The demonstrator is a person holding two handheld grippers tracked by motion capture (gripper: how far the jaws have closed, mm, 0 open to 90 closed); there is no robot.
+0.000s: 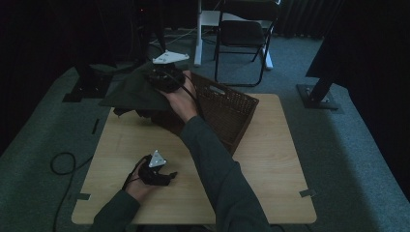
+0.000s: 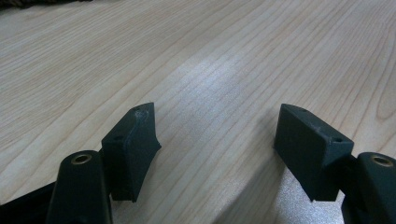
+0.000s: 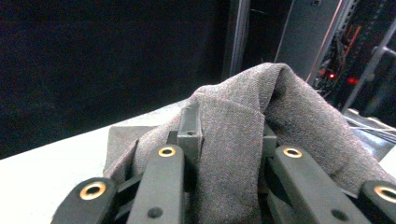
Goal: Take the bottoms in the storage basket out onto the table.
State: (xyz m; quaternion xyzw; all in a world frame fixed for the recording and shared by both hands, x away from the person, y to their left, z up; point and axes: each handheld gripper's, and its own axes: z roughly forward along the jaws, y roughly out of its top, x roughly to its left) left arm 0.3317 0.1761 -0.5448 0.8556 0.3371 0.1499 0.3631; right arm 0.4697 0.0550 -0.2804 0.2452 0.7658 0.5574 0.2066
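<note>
A dark grey cloth (image 1: 129,92) hangs over the table's far left corner, bunched up and draping down. My right gripper (image 1: 163,79) is raised there, beside the basket, and is shut on the cloth. In the right gripper view a fold of the cloth (image 3: 243,121) is pinched between the two jaws of my right gripper (image 3: 229,133) and spills over them. A brown wicker basket (image 1: 232,104) stands tilted at the back middle of the wooden table (image 1: 270,159). My left gripper (image 1: 169,176) rests low near the front left, and in its own view it (image 2: 215,128) is open over bare wood.
A black folding chair (image 1: 241,34) stands beyond the table. Black stand feet sit on the carpet at the right (image 1: 316,96) and at the left (image 1: 84,89). A black cable (image 1: 63,164) loops on the floor left of the table.
</note>
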